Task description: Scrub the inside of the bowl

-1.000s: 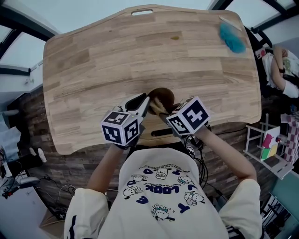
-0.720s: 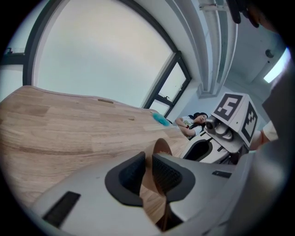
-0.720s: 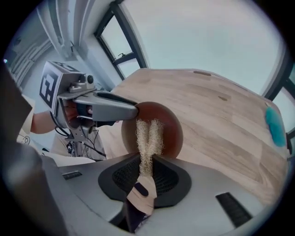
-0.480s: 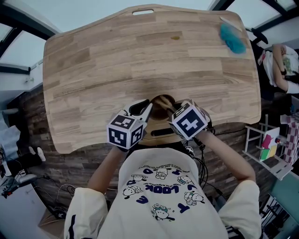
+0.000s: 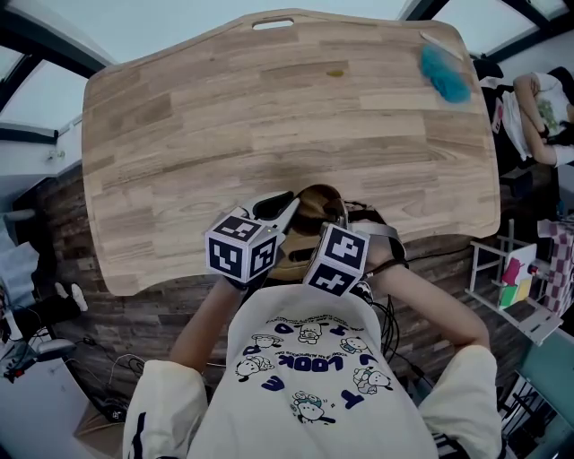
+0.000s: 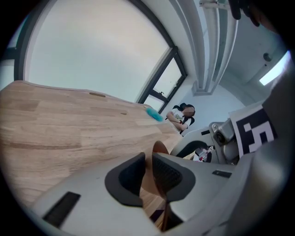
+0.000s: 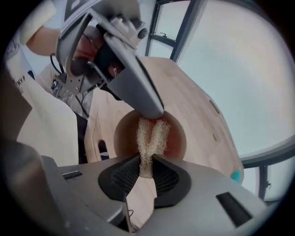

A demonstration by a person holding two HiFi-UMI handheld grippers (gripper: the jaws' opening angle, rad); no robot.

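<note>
A small brown wooden bowl [image 5: 316,203] sits at the near edge of the wooden table [image 5: 269,108], in front of my body. My left gripper [image 5: 285,209] has the bowl's rim [image 6: 159,149] between its pads, and its jaws are opening slightly. My right gripper [image 7: 146,167] is shut on a pale fibrous scrub pad [image 7: 150,136]. The pad's free end lies inside the bowl [image 7: 123,138], right under the left gripper's finger [image 7: 138,94]. In the head view the right gripper's marker cube [image 5: 336,260] hides its jaws and the pad.
A teal brush [image 5: 446,73] lies at the table's far right corner. A person [image 5: 543,116] sits beyond the right edge, above a small shelf [image 5: 529,282]. There is a hand slot [image 5: 273,22] at the far edge. Cables hang below the table by my body.
My right gripper has swung left and nearer to my body, and its cube has turned. The left gripper shifted slightly right and stays on the bowl's rim.
</note>
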